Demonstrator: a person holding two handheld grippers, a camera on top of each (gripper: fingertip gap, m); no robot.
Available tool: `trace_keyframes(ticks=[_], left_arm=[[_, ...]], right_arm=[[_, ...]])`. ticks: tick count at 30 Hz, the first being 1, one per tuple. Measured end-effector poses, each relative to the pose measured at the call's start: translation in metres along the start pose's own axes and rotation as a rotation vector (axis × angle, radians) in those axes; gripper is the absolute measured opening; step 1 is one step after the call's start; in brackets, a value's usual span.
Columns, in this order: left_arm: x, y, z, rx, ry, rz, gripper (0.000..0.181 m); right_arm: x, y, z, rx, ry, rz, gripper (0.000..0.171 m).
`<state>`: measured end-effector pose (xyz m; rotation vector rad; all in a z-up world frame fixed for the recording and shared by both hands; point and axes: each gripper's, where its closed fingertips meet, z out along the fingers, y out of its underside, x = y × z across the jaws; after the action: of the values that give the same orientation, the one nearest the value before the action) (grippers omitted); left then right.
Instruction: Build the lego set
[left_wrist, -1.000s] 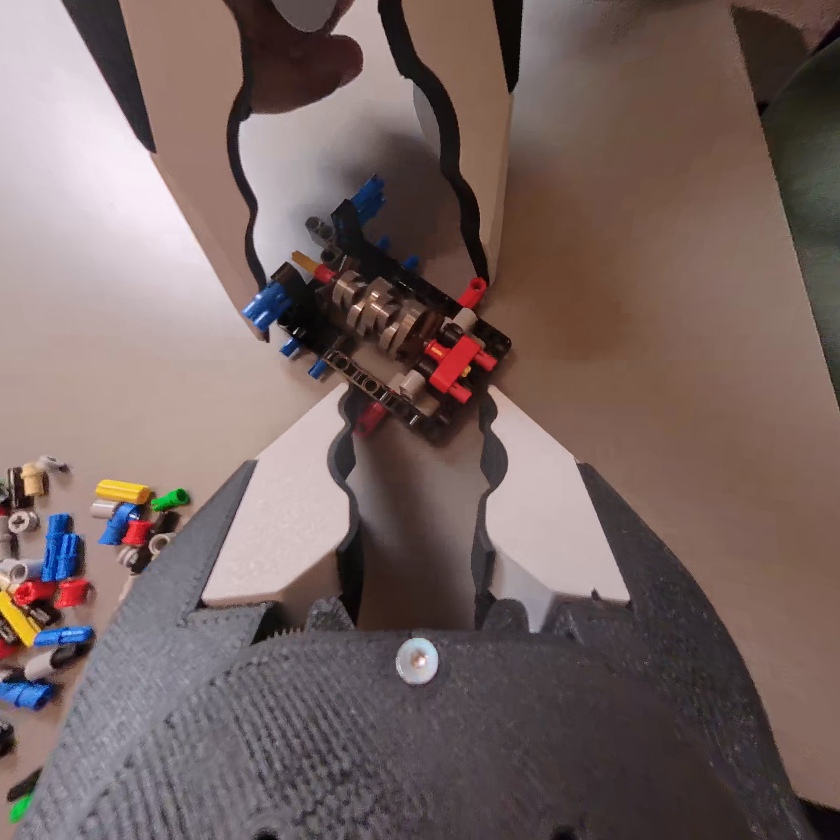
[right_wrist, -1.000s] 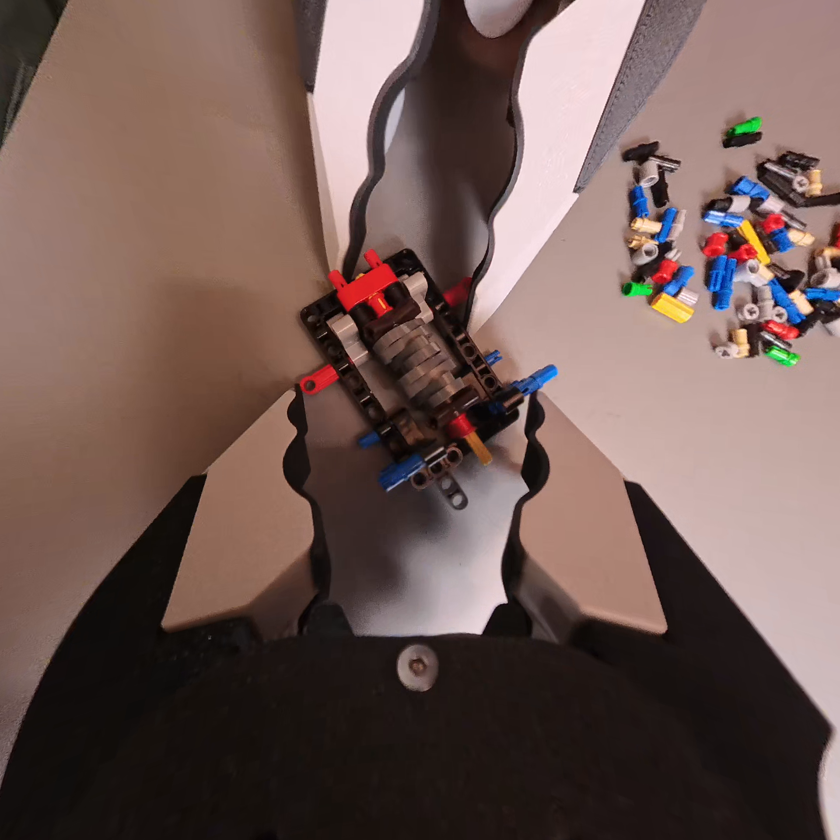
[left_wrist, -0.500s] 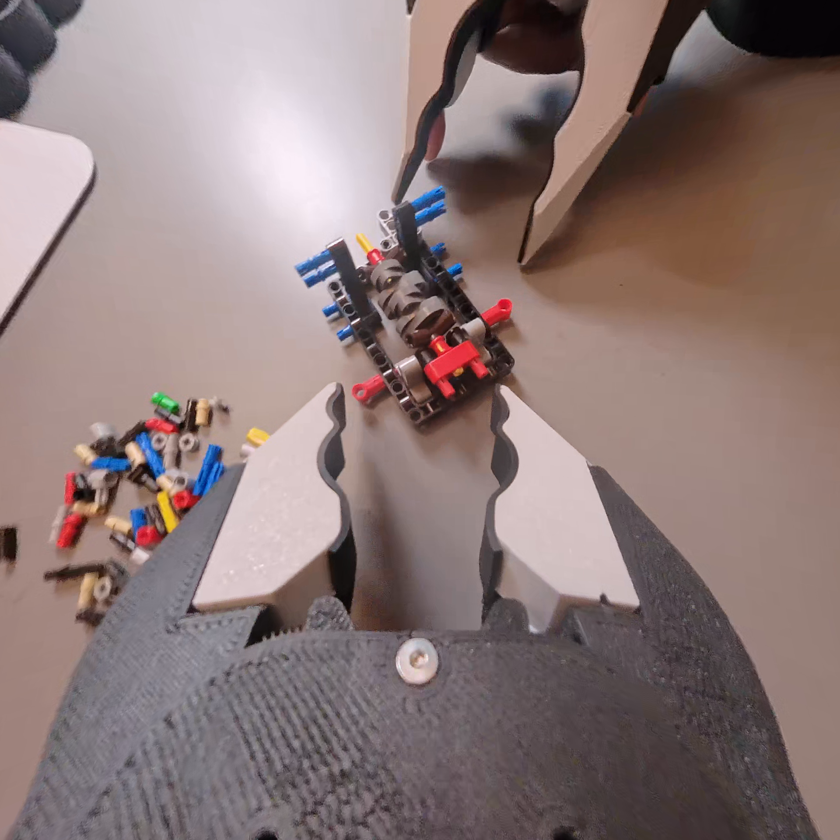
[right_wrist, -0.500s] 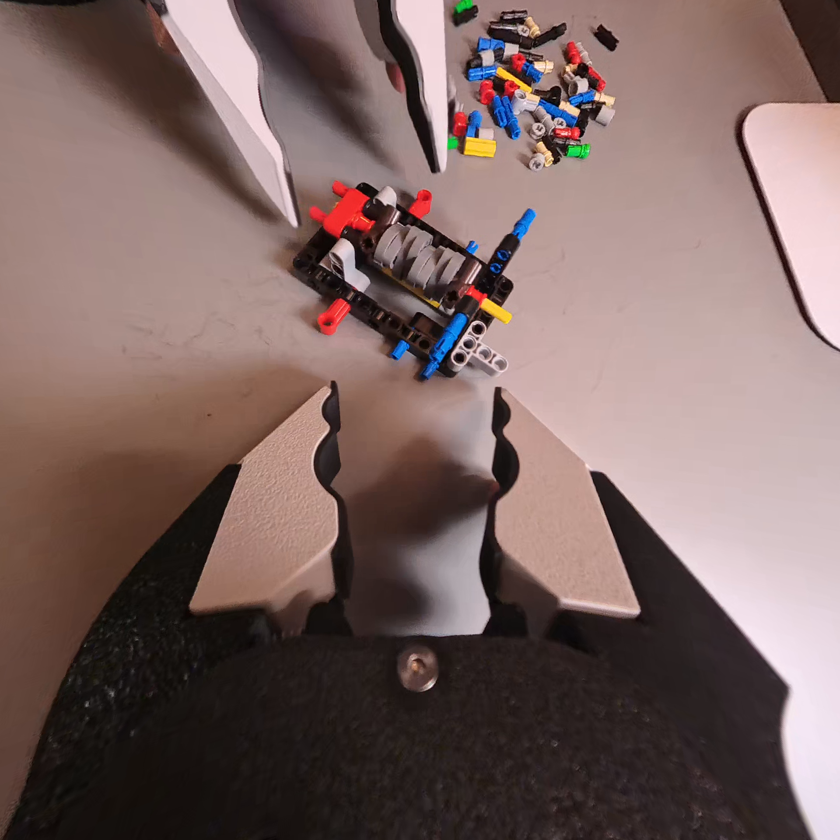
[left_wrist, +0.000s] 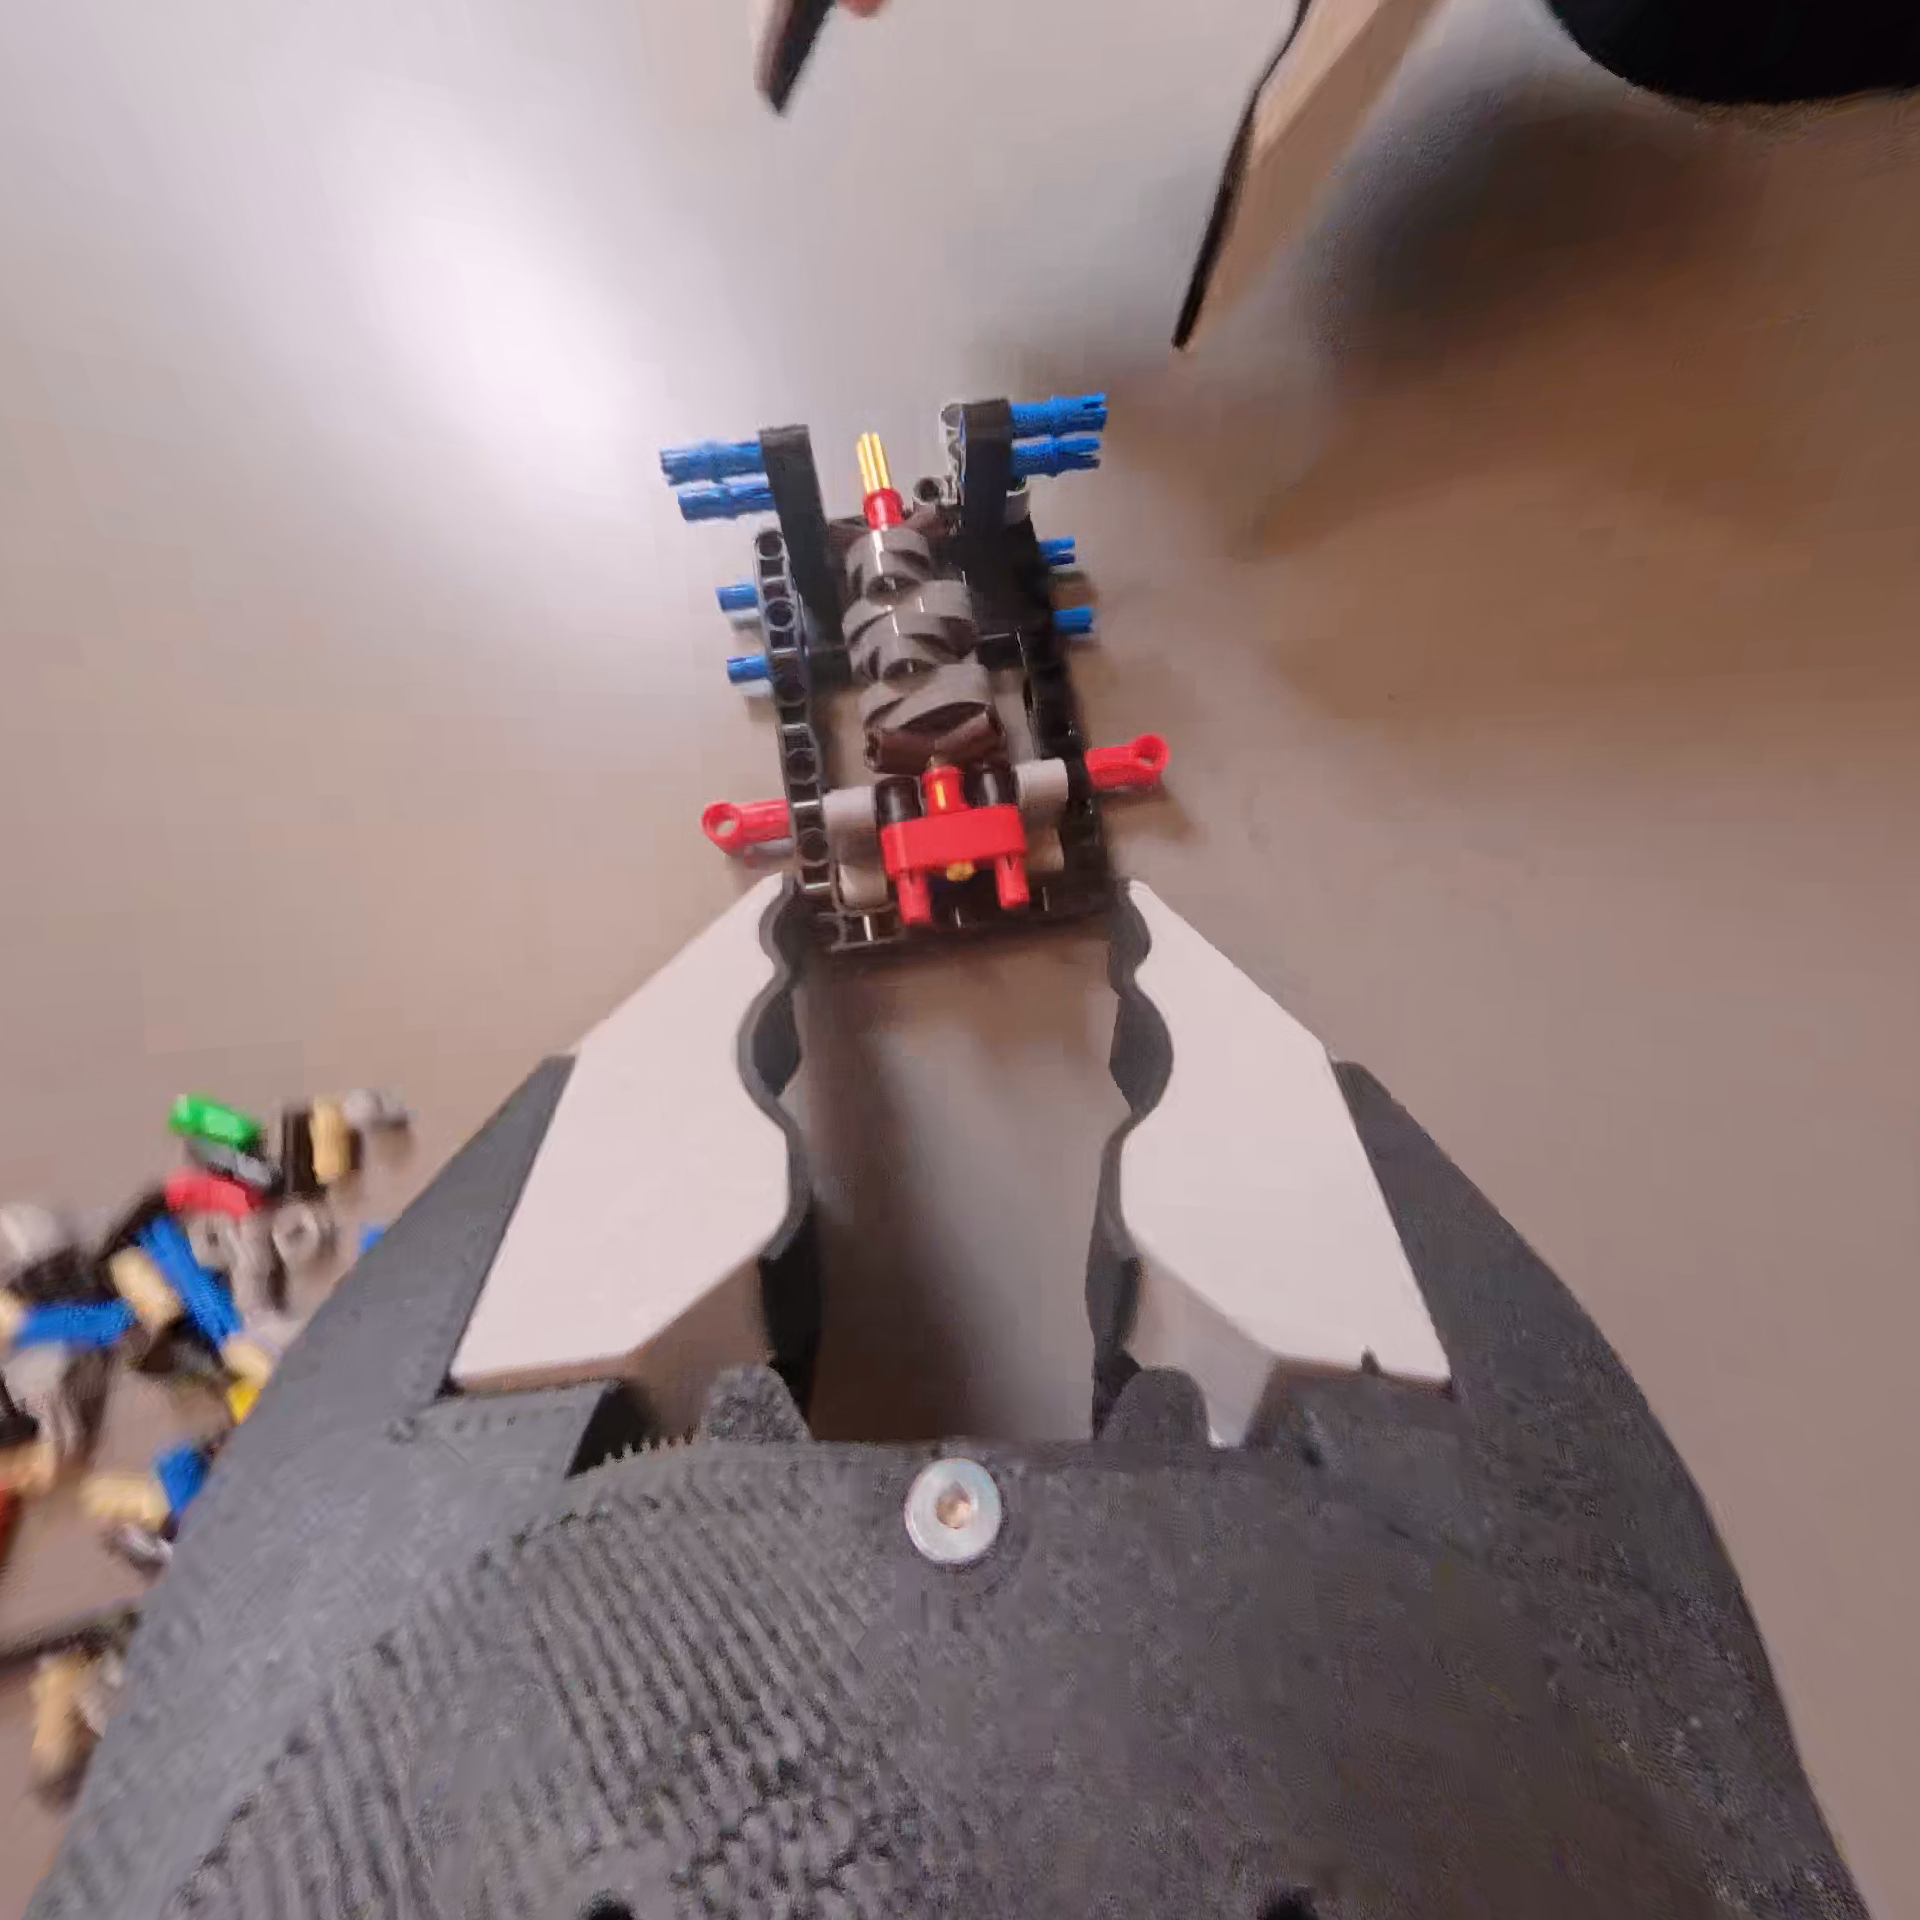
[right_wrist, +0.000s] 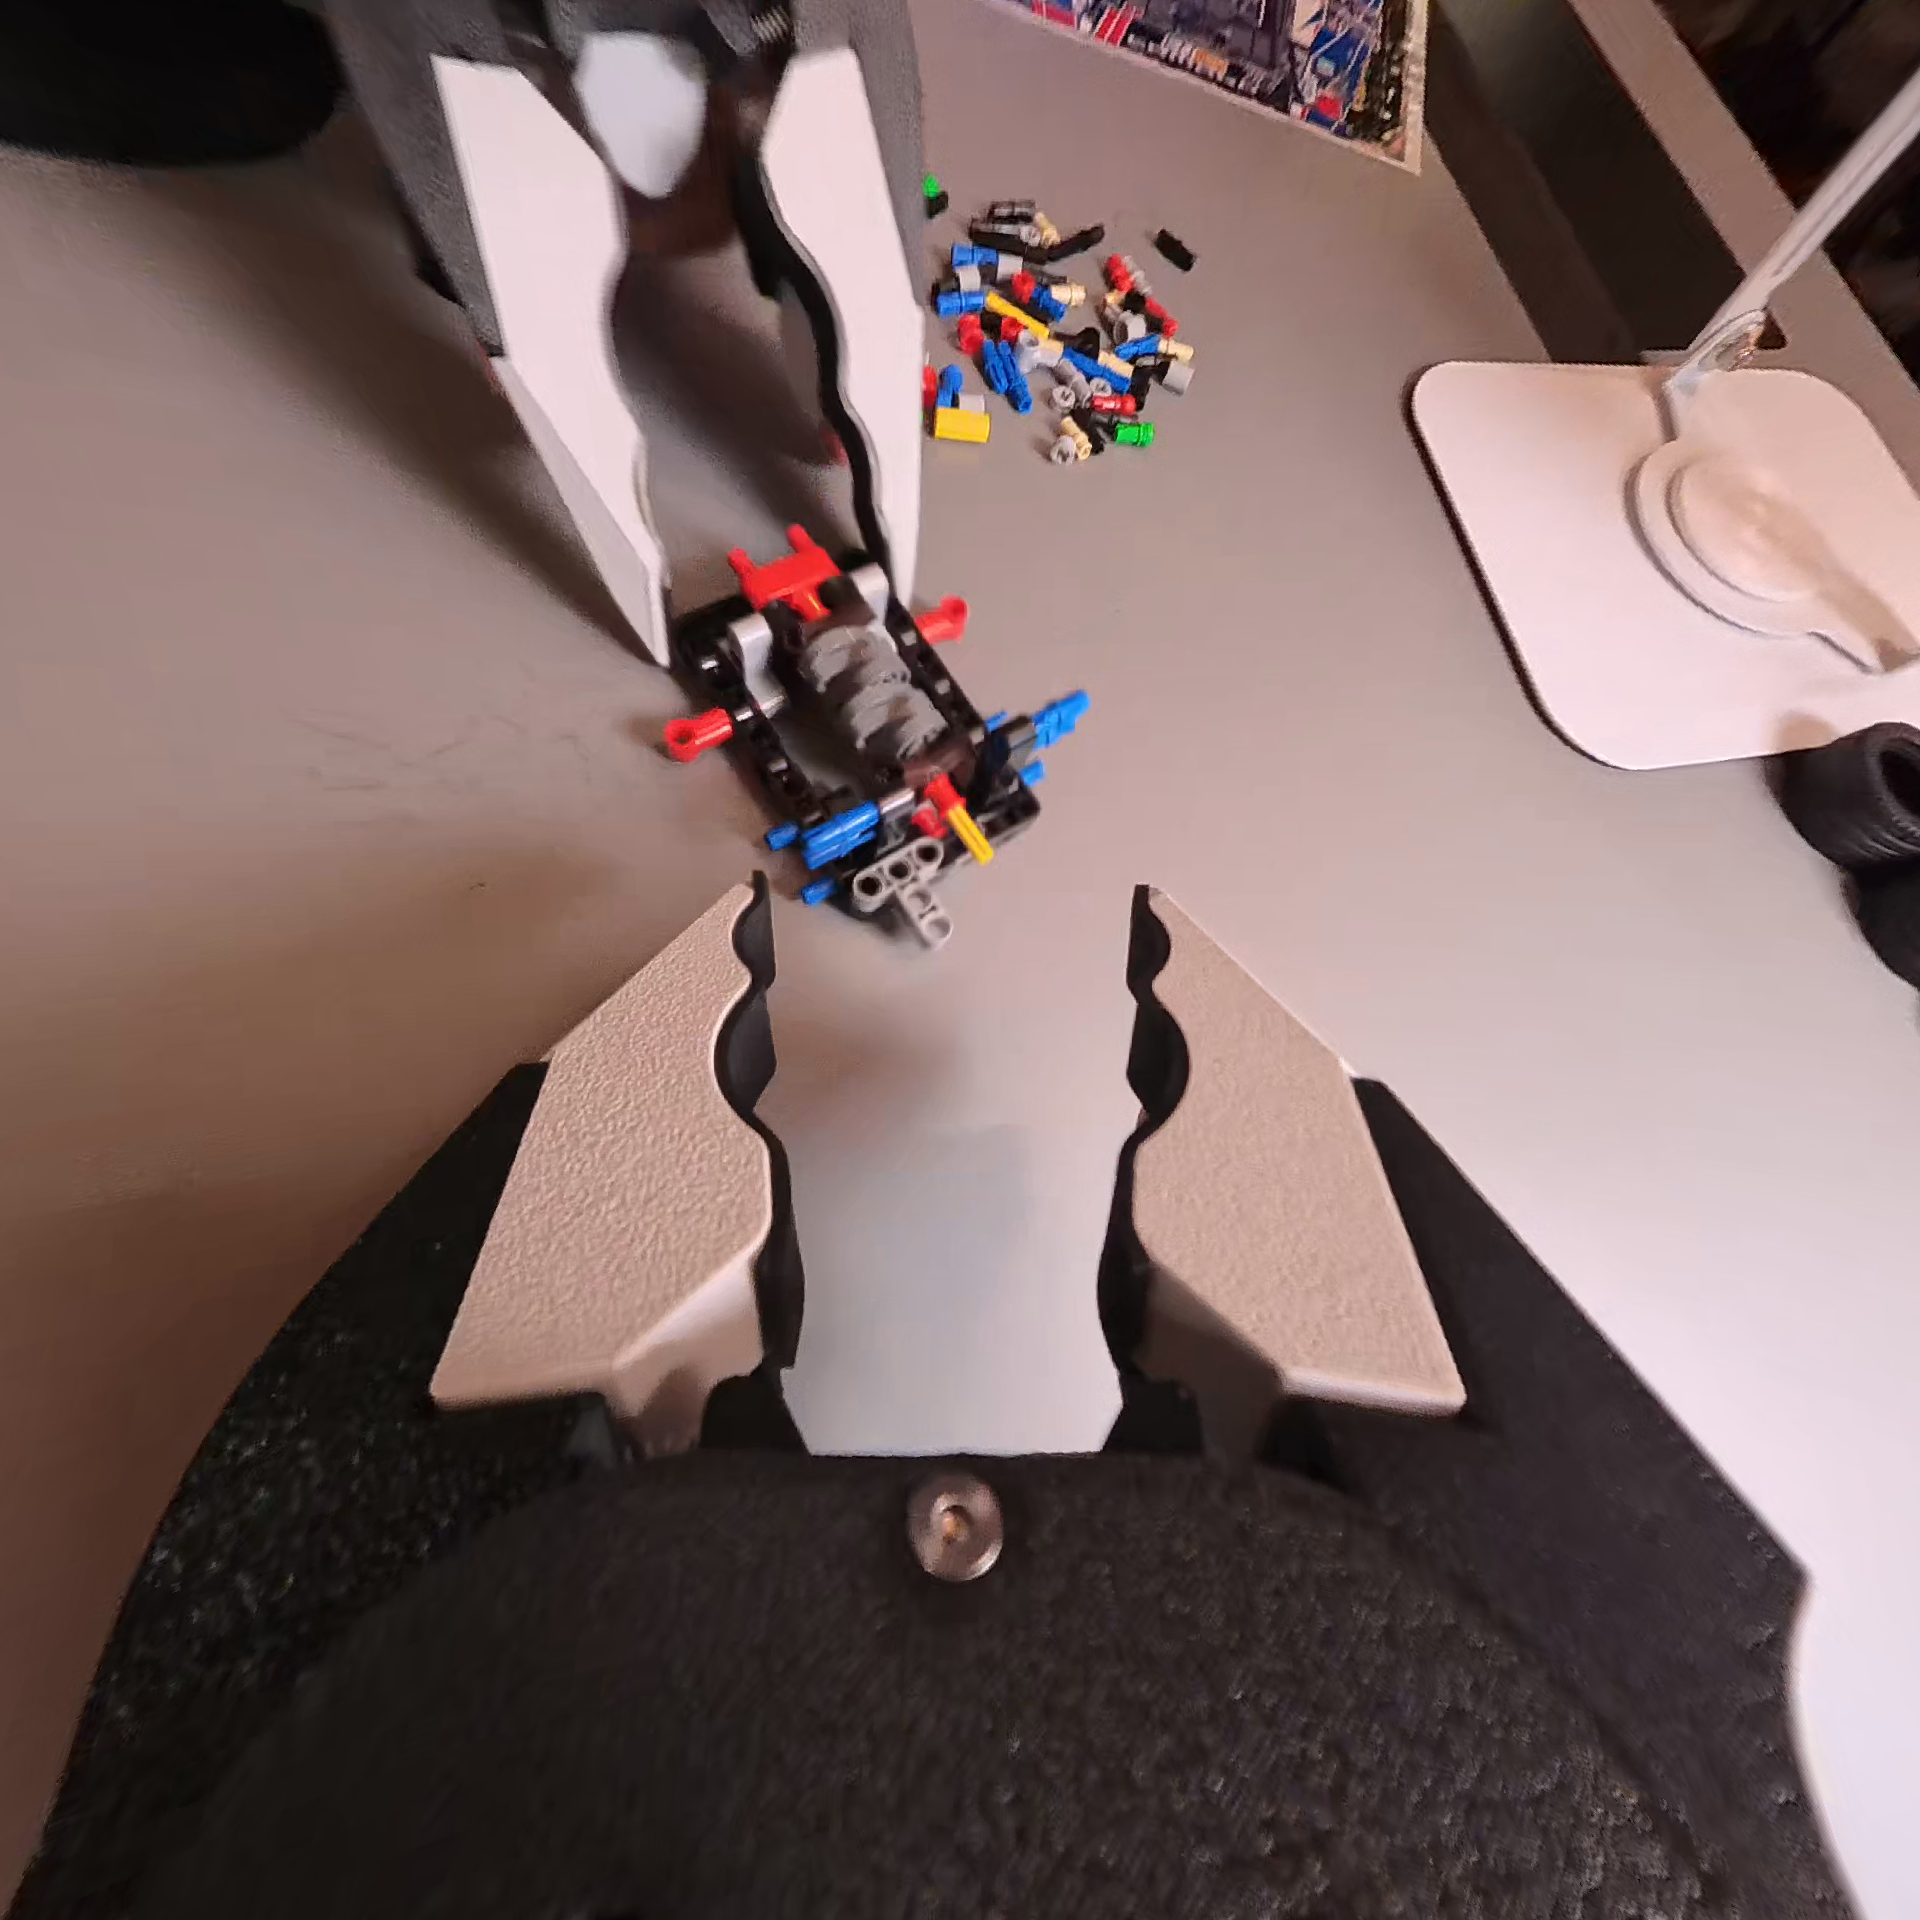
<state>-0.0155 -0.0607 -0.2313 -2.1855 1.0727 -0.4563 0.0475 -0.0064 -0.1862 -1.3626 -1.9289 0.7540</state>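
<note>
The lego assembly (left_wrist: 914, 675) is a black frame with grey gears, blue pins and a red end piece, and it lies flat on the table. My left gripper (left_wrist: 956, 914) is open, its fingertips flanking the red end. The right wrist view shows the assembly (right_wrist: 862, 717) with the left gripper (right_wrist: 784, 608) at its far end. My right gripper (right_wrist: 951, 894) is open and empty, just short of the assembly's blue-pin end. Its fingers (left_wrist: 1236, 208) show blurred at the top of the left wrist view.
A pile of small loose pieces (right_wrist: 1049, 332) lies beyond the assembly; it also shows in the left wrist view (left_wrist: 156, 1299). A white lamp base (right_wrist: 1662, 551) and black tyres (right_wrist: 1860, 800) stand at the right. A printed booklet (right_wrist: 1247, 62) lies at the far edge.
A second ago both grippers stood around the assembly, then both drew back. Now the left gripper has come in again to the red end. Both stay open.
</note>
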Motion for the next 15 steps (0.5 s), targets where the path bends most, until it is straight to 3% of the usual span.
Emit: trace_keyframes(ticks=[1, 6, 15], left_arm=[[-0.001, -0.002, 0.002, 0.002, 0.051, 0.046, 0.058], [-0.027, -0.015, 0.013, -0.012, 0.125, 0.076, 0.058], [-0.046, -0.016, 0.009, 0.020, 0.069, 0.028, 0.067]], right_arm=[[-0.002, 0.000, -0.002, 0.018, -0.008, 0.017, 0.067], [-0.005, 0.019, 0.000, -0.002, 0.012, 0.027, 0.068], [0.008, 0.042, 0.012, -0.017, 0.024, 0.080, 0.060]])
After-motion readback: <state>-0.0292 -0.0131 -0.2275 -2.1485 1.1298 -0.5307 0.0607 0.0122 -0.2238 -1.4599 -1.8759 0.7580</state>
